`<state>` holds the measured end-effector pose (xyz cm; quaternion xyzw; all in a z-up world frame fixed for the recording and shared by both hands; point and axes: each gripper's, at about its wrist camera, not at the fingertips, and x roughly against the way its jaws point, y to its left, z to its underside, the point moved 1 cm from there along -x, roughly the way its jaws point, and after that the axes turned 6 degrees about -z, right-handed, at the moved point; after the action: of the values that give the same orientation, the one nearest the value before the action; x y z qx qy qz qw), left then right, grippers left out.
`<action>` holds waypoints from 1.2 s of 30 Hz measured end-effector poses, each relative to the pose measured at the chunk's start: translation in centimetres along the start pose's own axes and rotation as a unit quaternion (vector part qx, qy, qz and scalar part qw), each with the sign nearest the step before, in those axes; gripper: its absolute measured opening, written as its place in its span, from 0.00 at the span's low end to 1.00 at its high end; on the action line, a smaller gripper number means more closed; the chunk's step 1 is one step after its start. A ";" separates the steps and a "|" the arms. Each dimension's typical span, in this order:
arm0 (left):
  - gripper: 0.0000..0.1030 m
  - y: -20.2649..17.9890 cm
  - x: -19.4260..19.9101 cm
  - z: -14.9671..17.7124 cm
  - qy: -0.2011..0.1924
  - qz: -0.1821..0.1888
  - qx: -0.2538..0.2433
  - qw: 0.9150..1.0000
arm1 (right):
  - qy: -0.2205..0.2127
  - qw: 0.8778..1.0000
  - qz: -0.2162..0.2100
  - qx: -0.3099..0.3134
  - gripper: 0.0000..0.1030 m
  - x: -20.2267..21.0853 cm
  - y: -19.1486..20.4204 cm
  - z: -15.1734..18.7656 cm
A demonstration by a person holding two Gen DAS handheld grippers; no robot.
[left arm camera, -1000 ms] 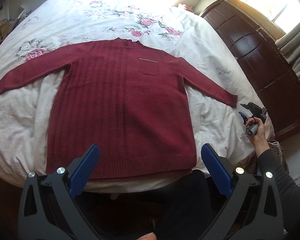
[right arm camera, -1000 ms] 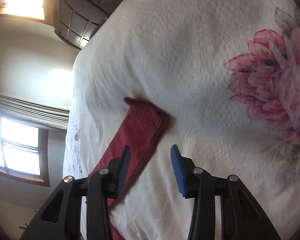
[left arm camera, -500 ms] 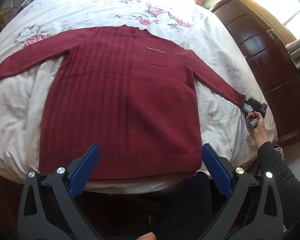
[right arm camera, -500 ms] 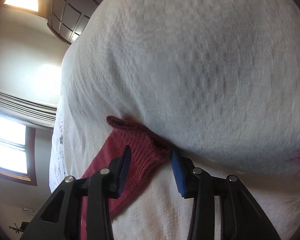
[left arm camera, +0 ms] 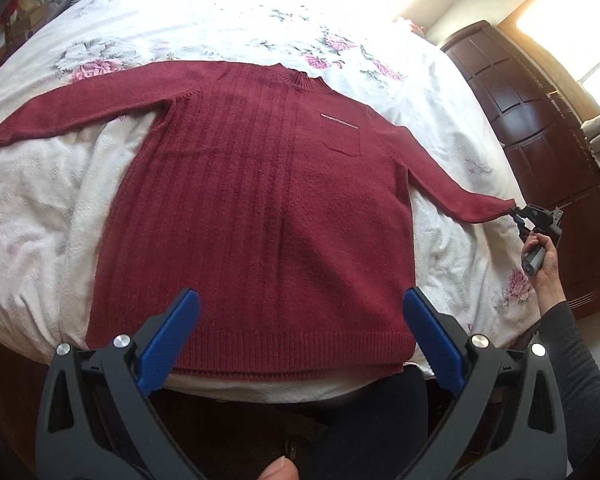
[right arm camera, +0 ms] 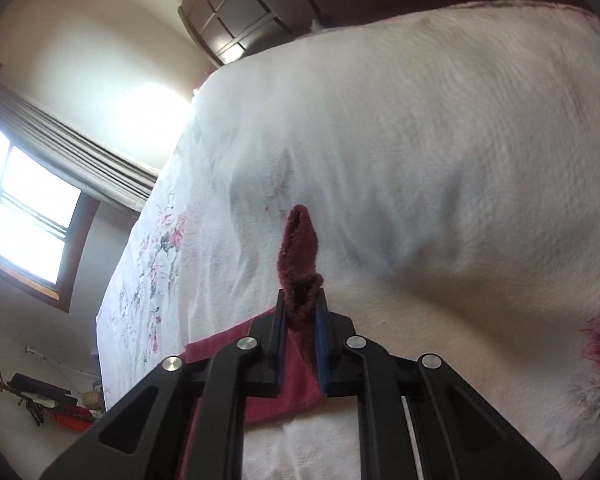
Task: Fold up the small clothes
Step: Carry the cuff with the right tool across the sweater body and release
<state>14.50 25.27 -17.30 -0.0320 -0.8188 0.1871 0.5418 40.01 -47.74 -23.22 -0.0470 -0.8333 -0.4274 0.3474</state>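
Sweater flat on the bed, my right fingers pinching its cuff.

The maroon sweater (left arm camera: 260, 216) lies spread face-up on the bed (left arm camera: 36, 208); soft, limp knit, best taken by cuffs and hem. My right gripper (right arm camera: 302, 312) clamps the sleeve cuff (right arm camera: 300, 240) beside the bed edge, while my left gripper (left arm camera: 300, 332) hovers wide apart above the hem.

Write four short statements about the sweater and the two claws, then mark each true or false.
1. The right claw is shut on the cuff of the sweater. True.
2. The left claw grips the sweater's hem. False: it is open, holding nothing.
3. The sweater is already folded in half. False: it lies flat on the bed, sleeves spread.
4. The sweater has a chest pocket. True.
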 end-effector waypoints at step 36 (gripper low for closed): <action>0.97 0.4 -10.4 -15.1 0.061 0.176 0.055 0.981 | 0.213 0.956 -0.059 0.193 0.12 -20.3 23.2 25.1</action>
<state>32.29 27.12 -21.32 -0.1571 -0.7540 0.3219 0.5507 50.50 -9.95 -29.95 0.1620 -0.8079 -0.2784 0.4936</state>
